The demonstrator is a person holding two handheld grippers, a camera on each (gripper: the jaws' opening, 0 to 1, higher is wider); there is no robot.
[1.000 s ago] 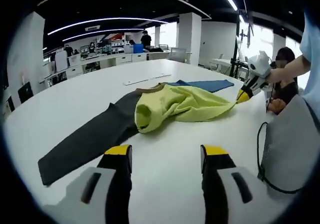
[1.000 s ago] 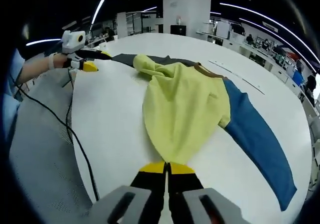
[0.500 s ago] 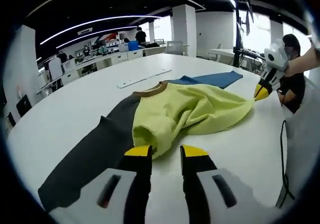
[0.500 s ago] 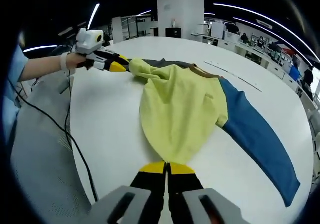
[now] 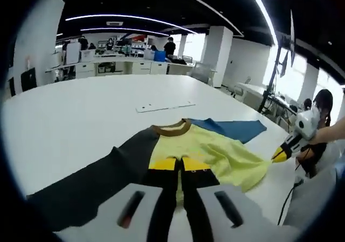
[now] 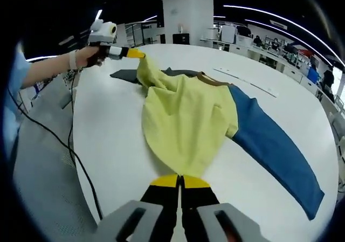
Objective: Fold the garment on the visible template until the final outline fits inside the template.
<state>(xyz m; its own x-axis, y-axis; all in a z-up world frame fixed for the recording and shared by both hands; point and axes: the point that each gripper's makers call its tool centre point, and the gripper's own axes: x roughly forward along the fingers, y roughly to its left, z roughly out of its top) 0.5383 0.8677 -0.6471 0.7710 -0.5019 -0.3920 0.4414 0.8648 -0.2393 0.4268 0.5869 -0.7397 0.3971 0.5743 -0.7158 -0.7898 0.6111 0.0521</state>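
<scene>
Your left gripper [image 5: 180,165] and right gripper [image 6: 180,181] each pinch the hem of the yellow sweatshirt with grey and blue sleeves [image 6: 186,121], lying on the white table [image 6: 108,139]. Both sleeves lie spread; folding has barely begun.

Garment [image 6: 186,126]: long-sleeve top, yellow body, brown collar [image 5: 171,129], one dark grey sleeve [image 5: 86,182], one blue sleeve [image 6: 272,150]. Lies on white desk [image 6: 108,139], near its curved edge, body bunched and wrinkled. One yellow corner lifted off desk, other yellow end pulled out toward desk edge. Blue sleeve flat, stretched along desk. Grey sleeve flat, stretched opposite way.
</scene>
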